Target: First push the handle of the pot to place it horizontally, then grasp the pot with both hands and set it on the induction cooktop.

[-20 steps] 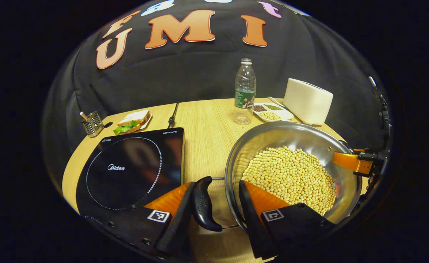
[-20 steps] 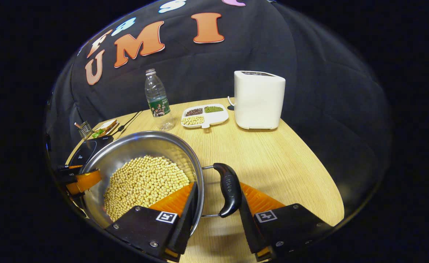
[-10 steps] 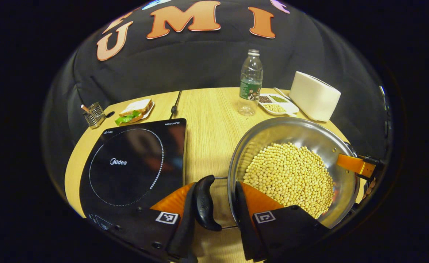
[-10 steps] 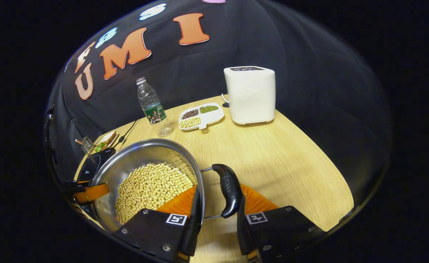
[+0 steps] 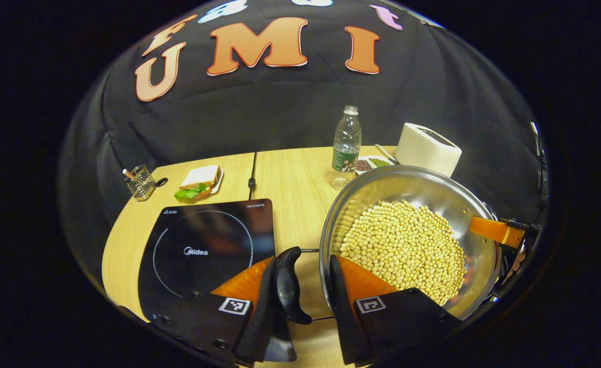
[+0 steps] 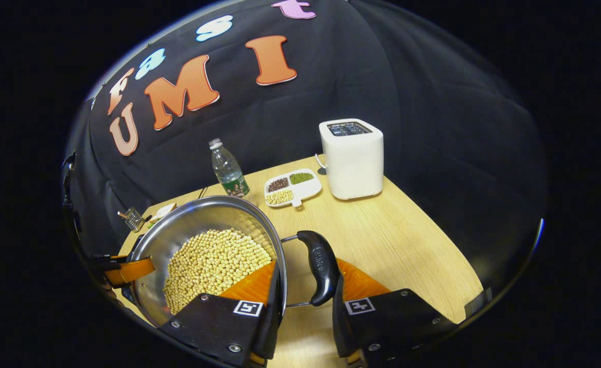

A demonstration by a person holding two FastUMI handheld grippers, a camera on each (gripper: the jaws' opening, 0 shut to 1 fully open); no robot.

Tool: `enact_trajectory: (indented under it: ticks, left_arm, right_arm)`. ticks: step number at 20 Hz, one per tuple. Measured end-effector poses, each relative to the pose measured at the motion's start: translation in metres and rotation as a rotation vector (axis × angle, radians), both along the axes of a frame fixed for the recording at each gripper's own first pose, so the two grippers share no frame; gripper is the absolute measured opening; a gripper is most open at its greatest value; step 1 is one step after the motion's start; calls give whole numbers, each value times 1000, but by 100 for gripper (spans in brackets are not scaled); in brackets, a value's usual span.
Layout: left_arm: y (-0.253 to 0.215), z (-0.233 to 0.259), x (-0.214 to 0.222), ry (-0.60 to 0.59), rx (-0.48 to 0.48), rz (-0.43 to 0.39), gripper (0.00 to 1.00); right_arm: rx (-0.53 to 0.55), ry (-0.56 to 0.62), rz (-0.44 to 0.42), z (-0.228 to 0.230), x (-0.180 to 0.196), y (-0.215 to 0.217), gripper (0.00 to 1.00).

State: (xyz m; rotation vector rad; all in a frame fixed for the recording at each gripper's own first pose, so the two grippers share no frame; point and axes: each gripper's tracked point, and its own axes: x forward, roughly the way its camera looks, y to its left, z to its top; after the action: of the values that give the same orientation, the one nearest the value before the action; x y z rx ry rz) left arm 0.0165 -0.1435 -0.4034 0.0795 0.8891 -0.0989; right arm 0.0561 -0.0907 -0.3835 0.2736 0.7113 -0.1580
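The left gripper (image 5: 300,286) is clenched across the left black handle (image 5: 290,286) and rim of the round stainless-steel pot (image 5: 413,189) filled with pale soybeans (image 5: 402,245). The right gripper (image 6: 305,286) grasps the opposite black handle (image 6: 320,266) and rim likewise. The pot hangs beside the black glass induction cooktop (image 5: 203,245), above the wooden table (image 6: 382,240).

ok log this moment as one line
stage: two-handed grasp | left gripper: clamps pot handle | right gripper: clamps opposite handle | induction cooktop: bare
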Motion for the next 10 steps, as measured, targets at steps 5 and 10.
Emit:
enact_trajectory:
  ticks: [5,10]
  left_arm:
    - [31,37,4,-10,-22,22,60]
    - [75,64,7,-30,-20,57,57]
  right_arm:
    - [0,-31,12,34,9,28,44]
    - [-1,-52,46,61,23,70,44]
